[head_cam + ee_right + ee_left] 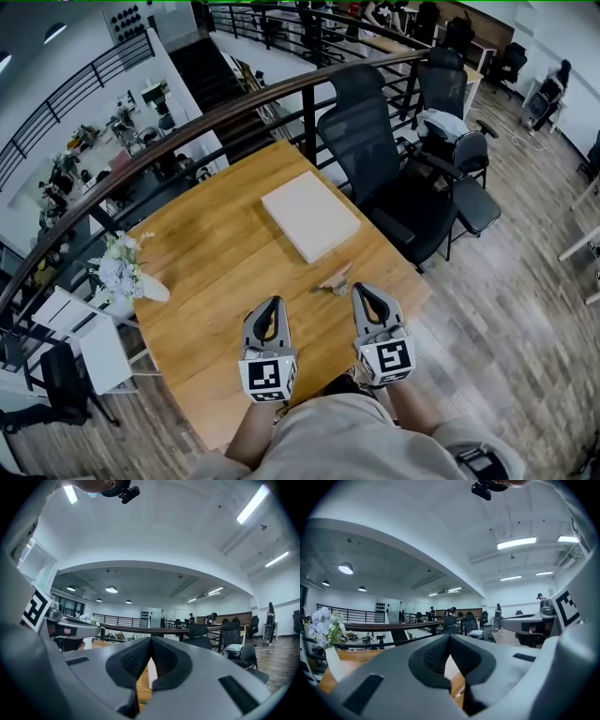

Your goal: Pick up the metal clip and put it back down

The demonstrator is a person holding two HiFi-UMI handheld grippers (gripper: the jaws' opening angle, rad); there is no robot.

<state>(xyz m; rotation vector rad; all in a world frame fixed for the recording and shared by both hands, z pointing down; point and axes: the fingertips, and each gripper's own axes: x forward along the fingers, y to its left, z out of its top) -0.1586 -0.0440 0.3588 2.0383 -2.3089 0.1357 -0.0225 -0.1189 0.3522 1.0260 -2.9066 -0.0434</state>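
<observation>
The metal clip (335, 282) lies on the wooden table (216, 262), just ahead of the two grippers and a little left of the right one. My left gripper (273, 303) is shut with nothing between its jaws, held above the table's near part. My right gripper (361, 290) is shut and empty too, beside the clip but apart from it. In the left gripper view the jaws (449, 637) meet at the tips and point level across the room. The right gripper view shows the same closed tips (150, 640). The clip does not show in either gripper view.
A flat white box (309, 215) lies on the table beyond the clip. A white vase of pale flowers (124, 272) stands at the table's left edge. A dark railing (234, 103) runs behind the table, and black office chairs (384, 169) stand at its right.
</observation>
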